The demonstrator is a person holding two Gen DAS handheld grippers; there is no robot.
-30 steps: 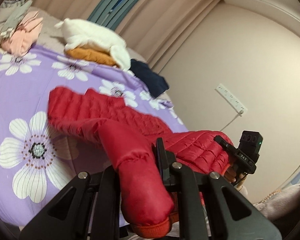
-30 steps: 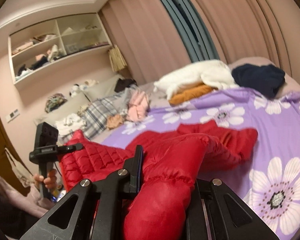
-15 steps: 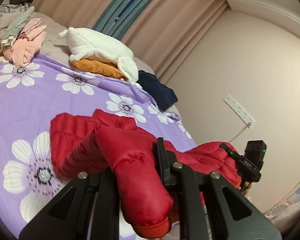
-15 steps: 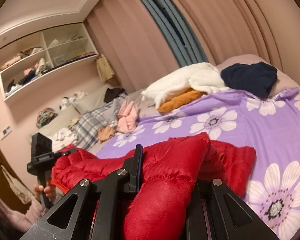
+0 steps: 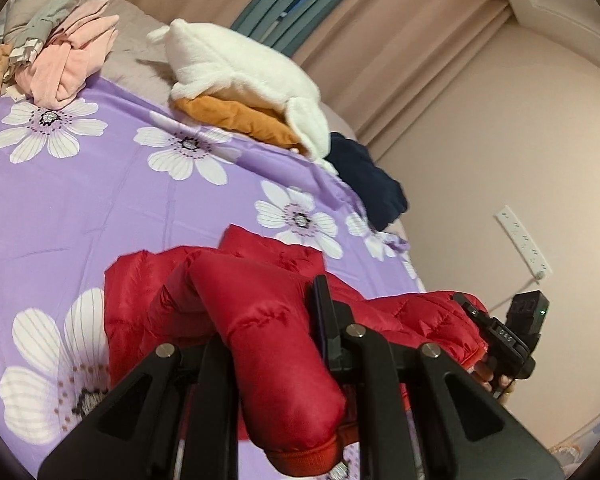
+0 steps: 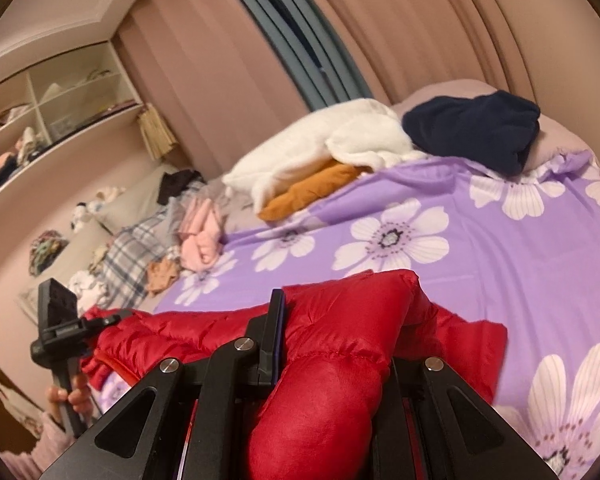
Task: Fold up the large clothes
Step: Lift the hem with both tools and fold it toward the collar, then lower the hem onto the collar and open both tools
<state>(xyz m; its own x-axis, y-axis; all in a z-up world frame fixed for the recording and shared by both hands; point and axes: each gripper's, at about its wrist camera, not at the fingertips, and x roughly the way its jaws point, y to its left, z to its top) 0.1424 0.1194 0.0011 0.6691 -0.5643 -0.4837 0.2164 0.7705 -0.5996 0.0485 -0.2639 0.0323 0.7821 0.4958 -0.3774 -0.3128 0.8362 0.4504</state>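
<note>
A red puffer jacket [image 5: 172,312] lies bunched on the purple flowered bed sheet [image 5: 100,208]. My left gripper [image 5: 268,320] is shut on one padded sleeve [image 5: 276,352], whose cuff hangs toward the camera. Its left finger is hidden behind the sleeve. In the right wrist view my right gripper [image 6: 336,340] is shut on the other sleeve [image 6: 324,408] of the jacket [image 6: 204,332]. Each gripper shows in the other's view, the right gripper [image 5: 500,332] at the jacket's right edge and the left gripper [image 6: 80,328] at its left edge, with a person's fingers on the handles.
At the far side of the sheet [image 6: 500,260] lie a white fleece [image 5: 244,68] over an orange garment [image 5: 236,120], a navy garment [image 5: 368,184] and pink clothes [image 5: 72,60]. A wall with a power strip [image 5: 524,240] stands right of the bed. Shelves [image 6: 40,120] and plaid clothes [image 6: 128,260] are at left.
Both grippers have carried the sleeves forward over the bed. The jacket's body has bunched up beneath them and now covers less of the sheet.
</note>
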